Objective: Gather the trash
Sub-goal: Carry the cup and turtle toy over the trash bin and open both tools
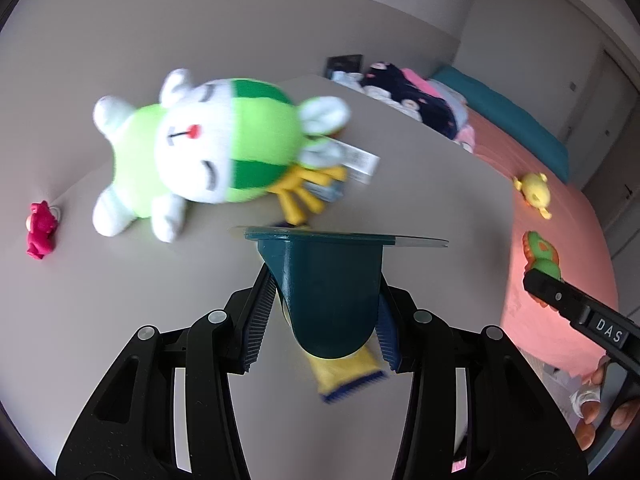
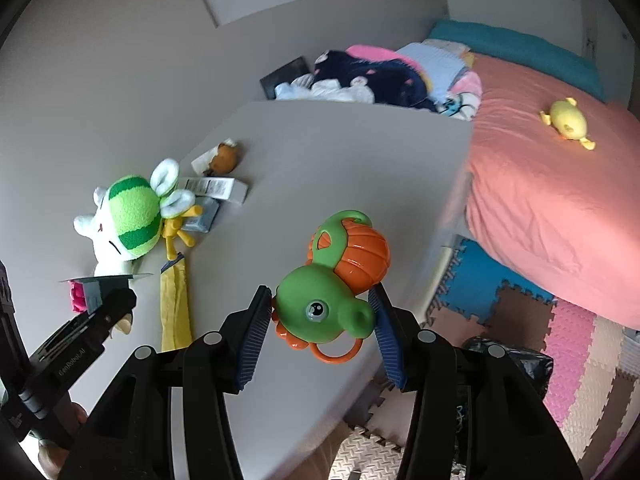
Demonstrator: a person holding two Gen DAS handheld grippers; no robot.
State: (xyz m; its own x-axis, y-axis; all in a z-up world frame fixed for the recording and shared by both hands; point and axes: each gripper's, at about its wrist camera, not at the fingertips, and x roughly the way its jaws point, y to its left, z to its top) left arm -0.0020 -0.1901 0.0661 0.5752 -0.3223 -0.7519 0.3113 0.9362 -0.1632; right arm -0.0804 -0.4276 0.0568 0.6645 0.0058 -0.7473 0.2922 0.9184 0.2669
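Two grips: left gripper [image 1: 320, 316] pinches a teal cup [image 1: 332, 280], right gripper [image 2: 322, 328] pinches a green-and-orange toy [image 2: 332, 296].

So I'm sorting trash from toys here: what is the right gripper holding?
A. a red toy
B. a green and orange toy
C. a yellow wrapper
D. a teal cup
B: the right gripper has its pads pressed on either side of the green and orange toy, held above the table; the teal cup is in the left gripper.
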